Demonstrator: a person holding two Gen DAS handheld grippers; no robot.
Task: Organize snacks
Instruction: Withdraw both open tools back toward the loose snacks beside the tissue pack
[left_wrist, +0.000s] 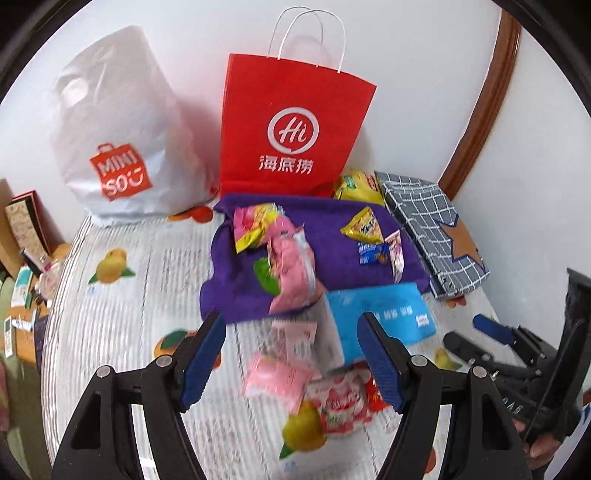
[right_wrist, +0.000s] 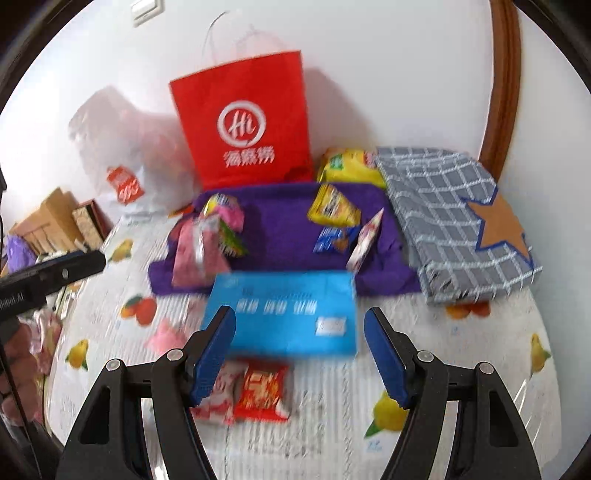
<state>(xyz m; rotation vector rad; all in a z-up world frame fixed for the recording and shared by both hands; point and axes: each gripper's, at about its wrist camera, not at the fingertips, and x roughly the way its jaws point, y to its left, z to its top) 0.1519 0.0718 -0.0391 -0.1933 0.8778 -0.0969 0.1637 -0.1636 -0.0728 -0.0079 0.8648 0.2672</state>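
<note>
Snack packets lie on a purple cloth (left_wrist: 332, 236) (right_wrist: 280, 229) and on the fruit-print table cover. A pink packet (left_wrist: 291, 273) and a yellow packet (left_wrist: 364, 226) rest on the cloth. My left gripper (left_wrist: 291, 363) is open and empty above a small pink packet (left_wrist: 275, 378) and a red-and-white packet (left_wrist: 341, 400). My right gripper (right_wrist: 301, 356) is open and empty over a blue flat box (right_wrist: 286, 314). A red packet (right_wrist: 262, 393) lies just below it. The right gripper also shows at the right edge of the left wrist view (left_wrist: 491, 332).
A red paper bag (left_wrist: 291, 122) and a white MINISO bag (left_wrist: 118, 133) stand against the back wall. A grey checked box with a star (right_wrist: 458, 221) lies at the right. A large yellow bag (right_wrist: 351, 168) sits behind the cloth. Clutter lies off the table's left edge.
</note>
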